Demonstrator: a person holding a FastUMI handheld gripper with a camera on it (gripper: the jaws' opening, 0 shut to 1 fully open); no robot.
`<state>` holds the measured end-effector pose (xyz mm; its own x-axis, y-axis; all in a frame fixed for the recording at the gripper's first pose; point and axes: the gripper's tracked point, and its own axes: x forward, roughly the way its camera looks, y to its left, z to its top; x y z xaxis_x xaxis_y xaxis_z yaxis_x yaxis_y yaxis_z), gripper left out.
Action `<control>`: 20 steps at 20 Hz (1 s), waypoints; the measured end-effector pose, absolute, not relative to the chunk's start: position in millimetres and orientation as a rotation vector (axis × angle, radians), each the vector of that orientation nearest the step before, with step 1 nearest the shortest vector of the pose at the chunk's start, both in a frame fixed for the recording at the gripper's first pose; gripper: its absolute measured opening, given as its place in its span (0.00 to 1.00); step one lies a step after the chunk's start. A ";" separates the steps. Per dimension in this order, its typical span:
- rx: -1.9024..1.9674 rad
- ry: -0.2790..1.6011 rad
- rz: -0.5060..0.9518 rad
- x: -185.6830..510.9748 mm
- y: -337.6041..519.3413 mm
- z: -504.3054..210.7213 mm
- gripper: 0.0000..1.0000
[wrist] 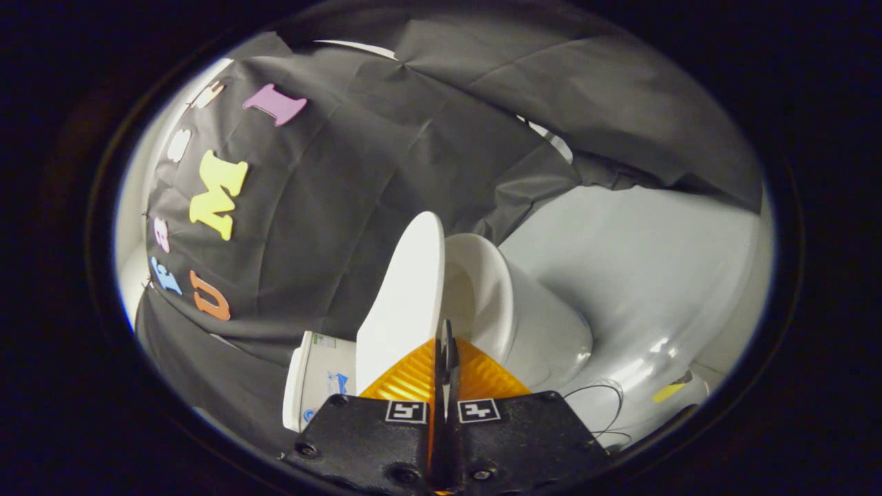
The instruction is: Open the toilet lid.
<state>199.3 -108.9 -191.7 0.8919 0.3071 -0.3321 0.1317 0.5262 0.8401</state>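
The white toilet lid (pixel 406 296) is raised, standing away from the bowl (pixel 513 310) and leaning towards the tank (pixel 317 379). The scene appears turned on its side. My gripper (pixel 445 341) is shut, with only a thin dark slit between the fingers. Its fingertips sit right at the lid's free edge, on the bowl side. The lid's rim runs down to the tips, and nothing shows pinched between them. The bowl's inside is visible just beyond the tips.
The booth's black cloth wall hangs behind the toilet. A pale glossy floor (pixel 641 275) spreads beside the bowl, with a thin black cable (pixel 606 406) and a small yellow mark (pixel 667 393) on it.
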 end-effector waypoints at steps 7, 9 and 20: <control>0.922 0.446 0.117 195.0 -97.4 -151.0 0.04; 0.881 0.429 0.108 192.5 -92.3 -138.1 0.04; 0.709 0.366 0.113 182.9 -57.9 -75.2 0.04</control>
<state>182.9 -57.9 -75.2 0.9305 0.2239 -0.2899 0.0219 0.7559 0.6543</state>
